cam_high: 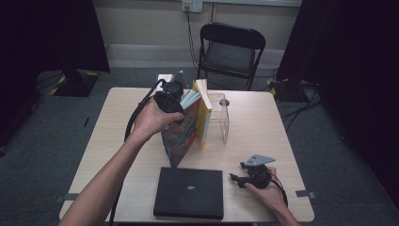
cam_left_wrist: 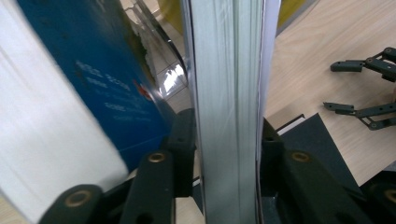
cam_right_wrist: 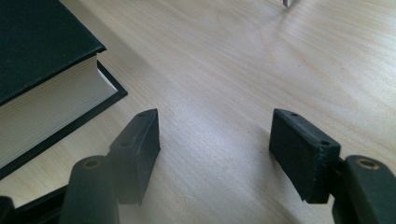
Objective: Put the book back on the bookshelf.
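**Two grippers, one book held on edge**

Left gripper (cam_high: 175, 101) pinches the page block of a colourful book (cam_high: 181, 132), which stands tilted on the table (cam_high: 263, 127), leaning toward the yellow book (cam_high: 204, 120) and clear bookend (cam_high: 223, 117). Its long axis runs toward the person, spine side up. Right gripper (cam_high: 242, 176) rests with jaws spread, empty, beside a flat black book (cam_high: 189, 192). Likely risk: the pinch grips pages alone, so the book may splay open or topple sideways.
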The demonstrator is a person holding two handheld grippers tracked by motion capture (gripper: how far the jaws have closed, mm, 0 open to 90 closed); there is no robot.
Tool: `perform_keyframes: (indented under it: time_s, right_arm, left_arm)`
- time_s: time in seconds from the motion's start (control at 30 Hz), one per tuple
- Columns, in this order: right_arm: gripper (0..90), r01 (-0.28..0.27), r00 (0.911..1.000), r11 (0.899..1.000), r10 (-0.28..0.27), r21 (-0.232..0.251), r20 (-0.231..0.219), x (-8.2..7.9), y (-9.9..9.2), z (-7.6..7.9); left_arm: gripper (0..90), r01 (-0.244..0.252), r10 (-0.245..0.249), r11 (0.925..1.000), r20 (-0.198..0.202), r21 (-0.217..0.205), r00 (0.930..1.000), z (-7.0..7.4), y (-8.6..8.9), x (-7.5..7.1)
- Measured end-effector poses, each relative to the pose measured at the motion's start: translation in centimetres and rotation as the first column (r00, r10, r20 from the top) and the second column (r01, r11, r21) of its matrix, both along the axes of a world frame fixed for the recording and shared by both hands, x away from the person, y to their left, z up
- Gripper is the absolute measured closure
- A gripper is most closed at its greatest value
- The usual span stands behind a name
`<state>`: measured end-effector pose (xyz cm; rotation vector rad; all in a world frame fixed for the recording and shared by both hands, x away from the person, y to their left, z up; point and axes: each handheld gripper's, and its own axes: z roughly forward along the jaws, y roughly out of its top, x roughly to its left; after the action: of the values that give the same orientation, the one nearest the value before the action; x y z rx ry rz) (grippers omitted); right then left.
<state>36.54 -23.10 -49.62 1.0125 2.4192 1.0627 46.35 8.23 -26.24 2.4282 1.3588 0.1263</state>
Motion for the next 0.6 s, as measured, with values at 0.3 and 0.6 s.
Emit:
perform_keyframes:
  time_s: [0.3,0.6]
  right_arm:
    - [33.4,0.003,1.0000,1.000,-0.003,-0.002,-0.001,0.0,0.0,0.0]
    - [33.5,0.005,1.0000,1.000,-0.005,-0.003,-0.001,0.0,0.1,0.0]
  left_arm:
    - [64.2,0.010,-0.011,0.9992,0.029,0.040,0.9995,-0.7,-0.9,-0.2]
    - [64.5,0.032,-0.031,0.9966,-0.020,0.075,0.9993,-2.1,-1.9,0.5]
